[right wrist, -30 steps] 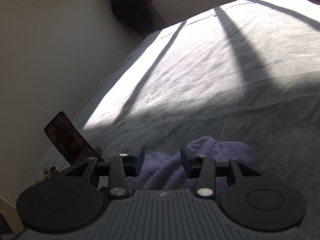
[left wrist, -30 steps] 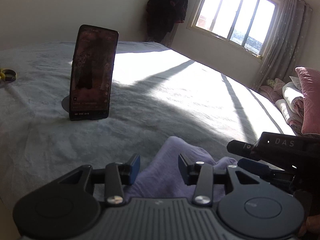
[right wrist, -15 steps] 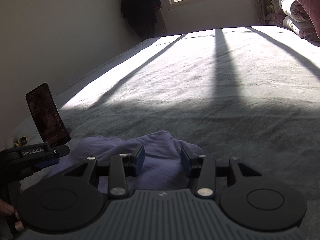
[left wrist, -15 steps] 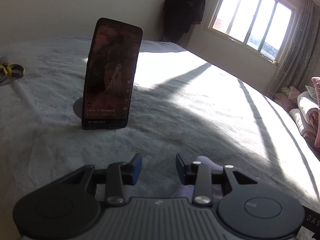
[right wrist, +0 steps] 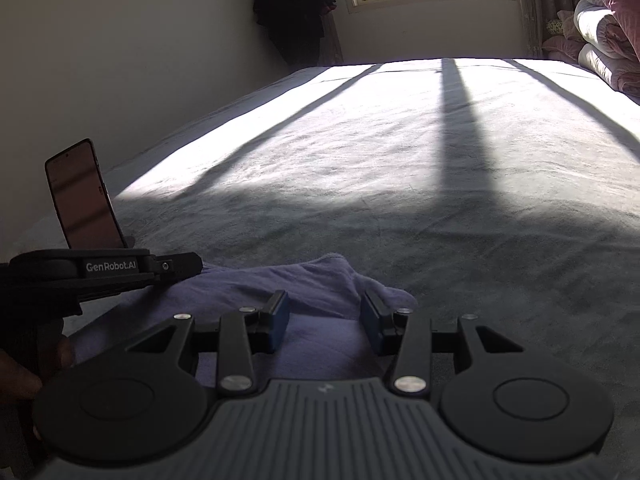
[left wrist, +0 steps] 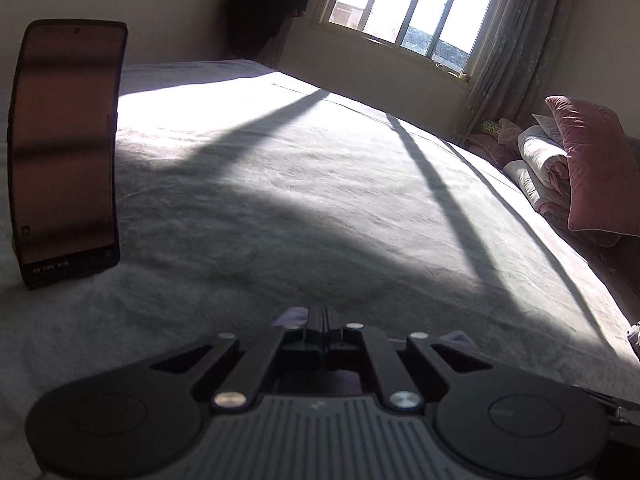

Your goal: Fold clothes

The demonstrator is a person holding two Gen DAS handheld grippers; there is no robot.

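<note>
A purple garment (right wrist: 280, 284) lies crumpled on the grey bed cover (right wrist: 440, 184), near its front edge. My left gripper (left wrist: 324, 318) has its jaws pressed together at the garment's left edge (left wrist: 294, 315). Purple cloth shows on both sides of the tips, but the pinch itself is hidden. In the right wrist view the left gripper (right wrist: 192, 262) reaches in from the left, held by a hand (right wrist: 16, 380). My right gripper (right wrist: 324, 312) stands open just over the garment's middle, with cloth below the gap and the pads (right wrist: 280, 308) not pressing on it.
A phone (left wrist: 64, 152) stands propped upright on the bed at the left. Folded quilts and a pink pillow (left wrist: 592, 168) are stacked at the right. Dark clothes (left wrist: 268, 4) hang in the far corner beside the window (left wrist: 412, 4). The wide bed stretches ahead in sun and shadow.
The left gripper has moved left along the garment toward the phone and its jaws have shut. The right gripper has rolled level and stayed open over the cloth.
</note>
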